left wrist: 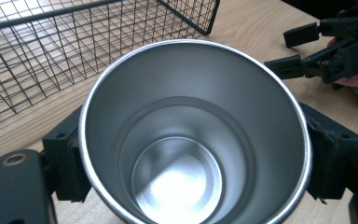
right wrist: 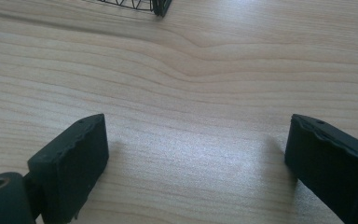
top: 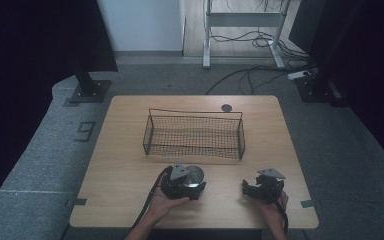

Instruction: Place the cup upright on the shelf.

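In the high view, the left gripper [top: 192, 181] sits near the front edge of the wooden table [top: 125, 150], held in the person's left hand [top: 167, 202], and its jaws grasp a shiny metal cup [top: 195, 174] that stands upright on the tabletop just in front of the wire basket [top: 194, 134]. The right gripper [top: 247, 186] rests on the table well to the right of the cup, held in the right hand [top: 275, 207], and it holds nothing. In the left gripper view, the cup [left wrist: 191, 140] is seen from above, open mouth up and empty inside, with a black pad pressed against its wall on either side; the basket [left wrist: 51, 51] lies just beyond it, and the right gripper [left wrist: 303, 51] shows farther off with its jaws parted. In the right gripper view, the two black jaws stand wide apart over bare table [right wrist: 191, 93], and a corner of the basket [right wrist: 161, 7] shows at the top edge.
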Demonstrator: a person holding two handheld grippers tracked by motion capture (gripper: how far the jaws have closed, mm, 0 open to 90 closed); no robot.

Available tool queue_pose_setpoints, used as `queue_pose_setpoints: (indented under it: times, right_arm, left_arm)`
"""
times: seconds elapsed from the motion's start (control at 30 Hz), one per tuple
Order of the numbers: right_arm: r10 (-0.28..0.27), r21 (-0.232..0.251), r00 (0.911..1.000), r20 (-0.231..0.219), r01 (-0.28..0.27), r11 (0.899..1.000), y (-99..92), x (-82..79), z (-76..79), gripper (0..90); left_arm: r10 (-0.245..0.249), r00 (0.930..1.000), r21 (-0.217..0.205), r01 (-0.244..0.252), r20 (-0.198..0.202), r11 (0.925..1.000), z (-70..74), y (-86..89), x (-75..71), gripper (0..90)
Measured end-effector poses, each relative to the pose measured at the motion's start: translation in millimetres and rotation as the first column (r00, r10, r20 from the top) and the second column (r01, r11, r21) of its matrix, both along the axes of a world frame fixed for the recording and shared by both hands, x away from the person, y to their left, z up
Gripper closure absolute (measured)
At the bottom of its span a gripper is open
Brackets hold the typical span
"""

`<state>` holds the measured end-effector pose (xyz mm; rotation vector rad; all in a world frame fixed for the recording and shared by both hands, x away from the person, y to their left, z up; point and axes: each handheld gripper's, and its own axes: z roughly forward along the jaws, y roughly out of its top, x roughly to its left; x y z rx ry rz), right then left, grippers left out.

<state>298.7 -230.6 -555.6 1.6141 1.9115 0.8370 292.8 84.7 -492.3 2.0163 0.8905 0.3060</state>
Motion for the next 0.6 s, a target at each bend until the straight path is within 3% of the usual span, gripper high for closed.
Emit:
queue_pose_setpoints:
  times: [0.6]
  right_arm:
    - [0.000,0.000,1.0000,0.000,0.000,1.000,0.0,0.0,0.0,6.0]
  left_arm:
    - [0.034,0.9992,-0.040,-0.033,0.022,0.9987,20.0,20.9,5.2,15.0]
